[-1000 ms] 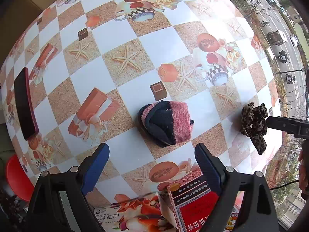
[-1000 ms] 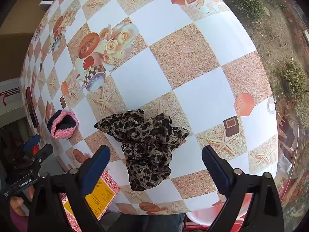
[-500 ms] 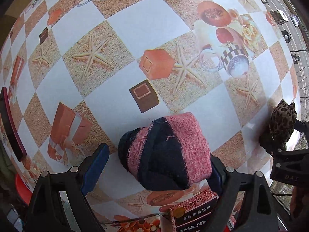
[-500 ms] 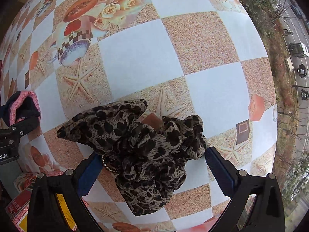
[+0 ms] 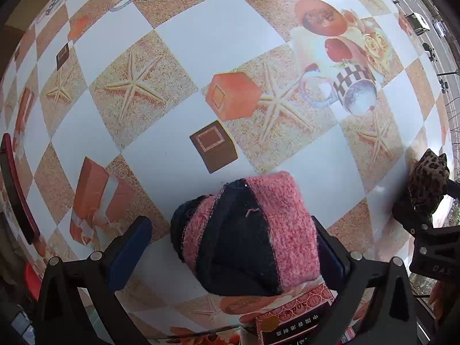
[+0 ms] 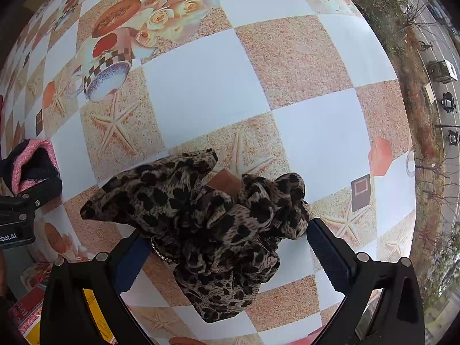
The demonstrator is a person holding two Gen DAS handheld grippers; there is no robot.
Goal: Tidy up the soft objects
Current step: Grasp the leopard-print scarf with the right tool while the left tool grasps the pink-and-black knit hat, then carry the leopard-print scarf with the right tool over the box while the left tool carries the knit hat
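Both grippers lowered — left gripper (image 5: pixel 233 251) straddling sock bundle (image 5: pixel 247 233), fingers (image 5: pixel 129 253) just widened.

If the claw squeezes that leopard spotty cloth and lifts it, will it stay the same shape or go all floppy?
Probably floppy. The leopard cloth lies in loose ruffles and folds on the table, so its ends would likely droop. It looks thin, so probably light. The right claw stands open around it, and bunched folds may squash when squeezed.

Checkered tablecloth (image 5: pixel 218 43) (starfish, cups printed); daylight, street (image 6: pixel 442 92) beyond.
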